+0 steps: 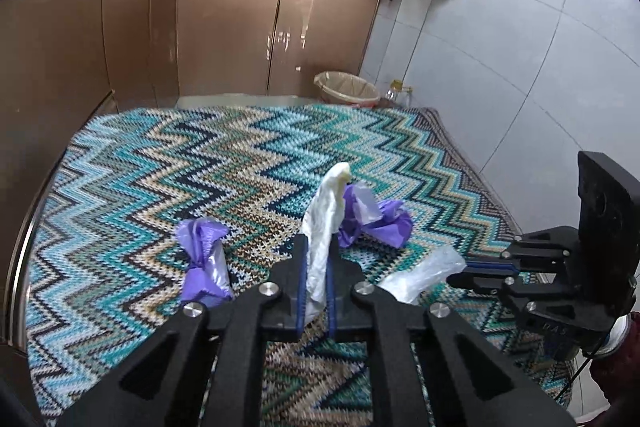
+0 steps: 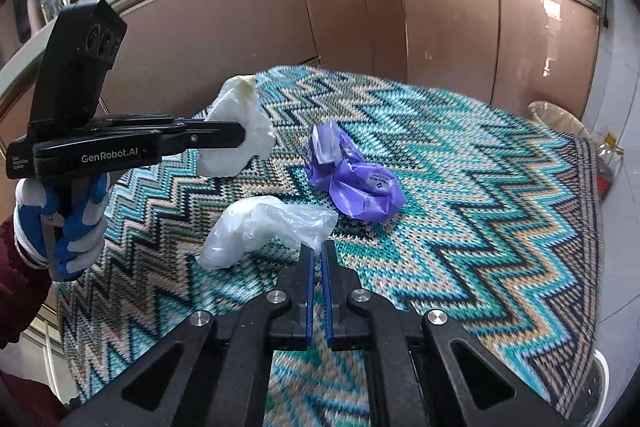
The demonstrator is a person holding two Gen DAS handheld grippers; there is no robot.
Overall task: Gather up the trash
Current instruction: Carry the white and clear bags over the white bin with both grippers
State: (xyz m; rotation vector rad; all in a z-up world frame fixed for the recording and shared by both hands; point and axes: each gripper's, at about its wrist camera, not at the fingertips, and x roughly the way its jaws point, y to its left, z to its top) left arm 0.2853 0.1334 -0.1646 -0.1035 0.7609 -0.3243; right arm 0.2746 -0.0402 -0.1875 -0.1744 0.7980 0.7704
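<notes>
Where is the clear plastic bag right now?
The clear bag lies on the zigzag cloth, pinched at its edge by the right gripper, beside a purple bag.

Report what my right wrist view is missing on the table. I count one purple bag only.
Observer: The left wrist view shows a second purple bag. It lies left of the left gripper, apart from the first purple bag.
Operator: Confirm the left grip.
Observer: The white wad stands upright, clamped between both blue pads, with its tip well above the fingertips.
Operator: Check my right gripper from the side.
Observer: The right gripper has its tip at the end of the clear bag. I cannot confirm a pinch.
</notes>
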